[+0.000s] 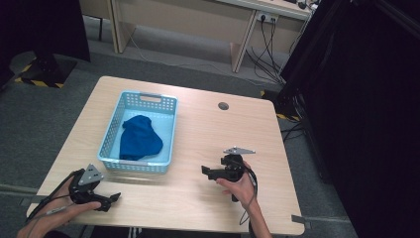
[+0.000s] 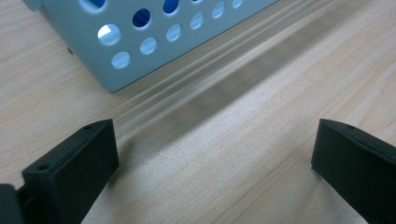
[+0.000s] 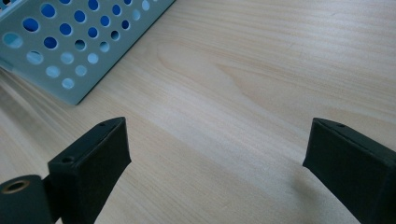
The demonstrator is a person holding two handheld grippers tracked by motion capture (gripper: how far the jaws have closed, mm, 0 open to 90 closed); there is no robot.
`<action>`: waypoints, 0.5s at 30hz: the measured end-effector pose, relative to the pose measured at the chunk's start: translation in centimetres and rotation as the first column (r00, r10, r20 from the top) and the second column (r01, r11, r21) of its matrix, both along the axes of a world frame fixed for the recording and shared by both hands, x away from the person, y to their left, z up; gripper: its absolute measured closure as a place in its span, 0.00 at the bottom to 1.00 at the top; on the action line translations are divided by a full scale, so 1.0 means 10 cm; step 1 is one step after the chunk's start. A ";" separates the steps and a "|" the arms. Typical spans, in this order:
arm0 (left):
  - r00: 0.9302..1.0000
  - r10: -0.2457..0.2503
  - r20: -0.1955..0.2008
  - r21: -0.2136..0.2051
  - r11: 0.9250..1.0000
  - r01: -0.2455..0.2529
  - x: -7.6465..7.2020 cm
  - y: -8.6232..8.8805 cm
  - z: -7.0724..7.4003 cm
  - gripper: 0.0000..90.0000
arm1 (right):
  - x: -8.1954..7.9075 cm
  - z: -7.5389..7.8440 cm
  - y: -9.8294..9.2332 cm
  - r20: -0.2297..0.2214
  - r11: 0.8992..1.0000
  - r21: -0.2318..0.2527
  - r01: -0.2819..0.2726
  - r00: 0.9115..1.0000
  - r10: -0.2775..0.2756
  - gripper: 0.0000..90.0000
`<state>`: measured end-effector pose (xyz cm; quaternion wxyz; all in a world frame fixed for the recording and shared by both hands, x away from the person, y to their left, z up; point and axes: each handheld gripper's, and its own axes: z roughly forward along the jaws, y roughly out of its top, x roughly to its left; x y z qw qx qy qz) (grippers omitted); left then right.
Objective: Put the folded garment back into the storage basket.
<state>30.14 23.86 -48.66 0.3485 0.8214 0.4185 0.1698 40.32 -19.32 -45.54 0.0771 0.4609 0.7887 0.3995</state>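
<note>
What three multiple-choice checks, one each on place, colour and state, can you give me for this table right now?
1. Where does the cloth lie?
A. On the bare table
B. Inside the basket
C. On the floor

2. What colour is the cloth?
A. Blue
B. Red
C. White

3. How do the jaws of the left hand-held gripper stand?
A. Shut on the cloth
B. Shut on nothing
C. Open over the table

Answers:
1 B: the high view shows it on the basket's floor, within the walls.
2 A: it is dark blue against the pale blue basket.
3 C: the left gripper view shows both jaws wide apart with bare wood between them.
</note>
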 end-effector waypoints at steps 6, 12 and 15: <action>1.000 0.000 0.000 0.000 1.000 0.000 0.00 0.00 0.00 0.00 | -0.04 -0.02 -0.02 0.000 1.000 -0.005 -0.002 1.000 0.002 0.08; 1.000 0.000 0.000 0.000 1.000 0.000 0.00 0.00 0.00 0.00 | -0.07 -0.04 -0.05 -0.006 1.000 -0.012 0.003 1.000 -0.003 0.08; 1.000 0.000 0.000 0.000 1.000 0.000 0.00 0.00 0.00 0.00 | -0.08 -0.05 -0.07 -0.004 1.000 -0.016 0.005 1.000 -0.005 0.08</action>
